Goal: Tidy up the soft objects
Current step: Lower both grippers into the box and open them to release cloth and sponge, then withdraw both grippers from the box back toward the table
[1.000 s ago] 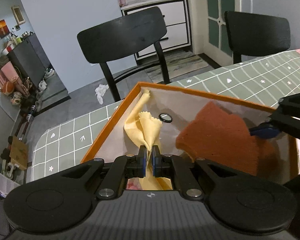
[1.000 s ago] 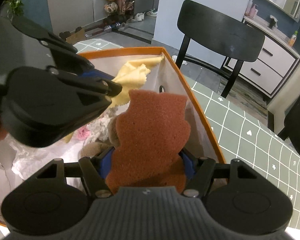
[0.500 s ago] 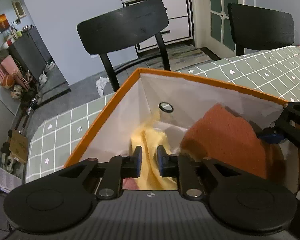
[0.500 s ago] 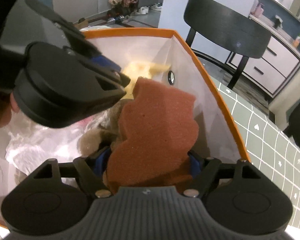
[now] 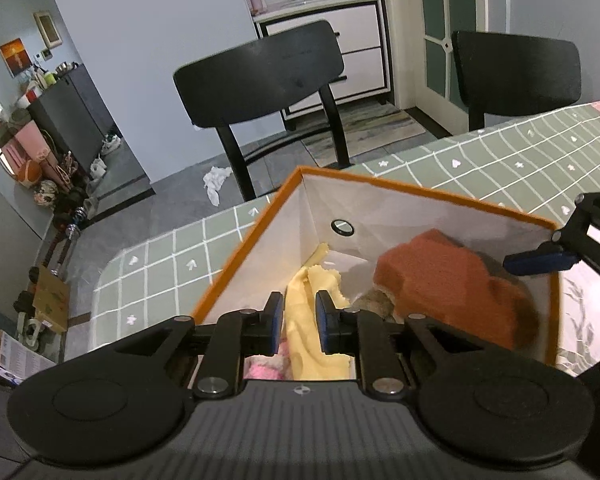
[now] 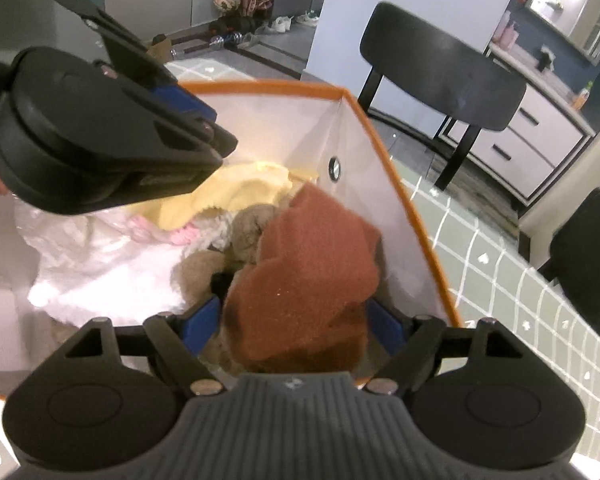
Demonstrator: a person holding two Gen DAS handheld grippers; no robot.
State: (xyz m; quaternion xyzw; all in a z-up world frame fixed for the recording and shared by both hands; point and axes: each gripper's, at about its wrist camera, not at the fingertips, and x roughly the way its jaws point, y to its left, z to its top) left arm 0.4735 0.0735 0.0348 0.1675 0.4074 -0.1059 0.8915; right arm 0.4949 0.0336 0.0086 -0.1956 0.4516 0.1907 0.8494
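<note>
The box [image 5: 420, 194] stands on the table [image 5: 500, 160], with two chairs [image 5: 260, 76] behind it. Inside, the cloth [image 5: 312, 304] lies toward the left, the sponge [image 5: 448, 280] to the right atop plush toys [image 6: 204, 272].

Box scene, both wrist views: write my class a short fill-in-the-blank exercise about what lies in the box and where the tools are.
1. The rim of the box is coloured ____.
2. The cloth between the left tool's fingers is coloured ____.
3. The brown sponge lies inside the ____.
4. Behind the table stand two black ____.

Missing words: orange; yellow; box; chairs
</note>
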